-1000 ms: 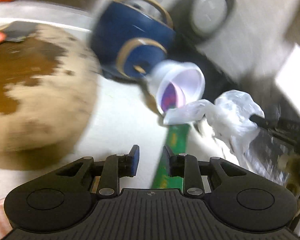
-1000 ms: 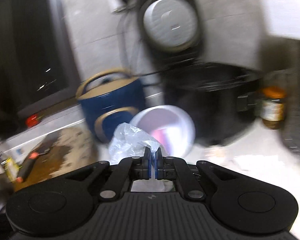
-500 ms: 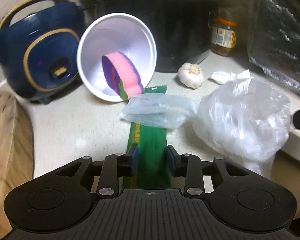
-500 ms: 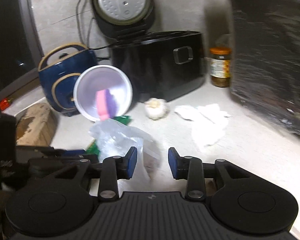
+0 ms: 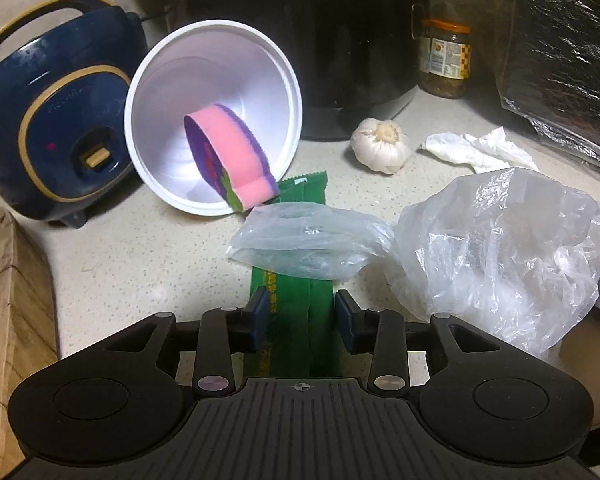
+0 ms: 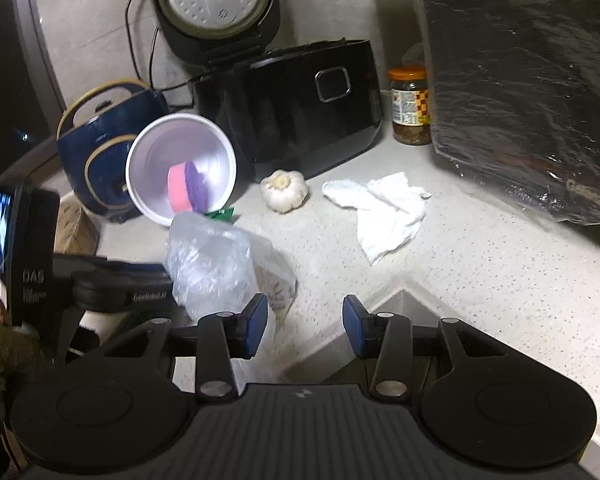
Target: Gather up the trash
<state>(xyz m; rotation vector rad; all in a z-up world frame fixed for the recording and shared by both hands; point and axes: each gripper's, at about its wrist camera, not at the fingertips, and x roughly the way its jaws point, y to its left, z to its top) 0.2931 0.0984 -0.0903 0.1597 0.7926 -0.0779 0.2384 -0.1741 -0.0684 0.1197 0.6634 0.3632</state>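
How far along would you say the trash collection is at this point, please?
Early. Nothing looks collected. In hand: the left hand-held gripper straddles the green wrapper, jaws open. The right hand-held gripper is open, empty. Left: the plastic bag, crumpled tissue and foam bowl.

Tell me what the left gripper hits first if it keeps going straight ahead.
The left gripper already straddles the flat green snack wrapper. Going straight on, it would likely meet the crumpled clear plastic bag lying across that wrapper, though its height is unclear.
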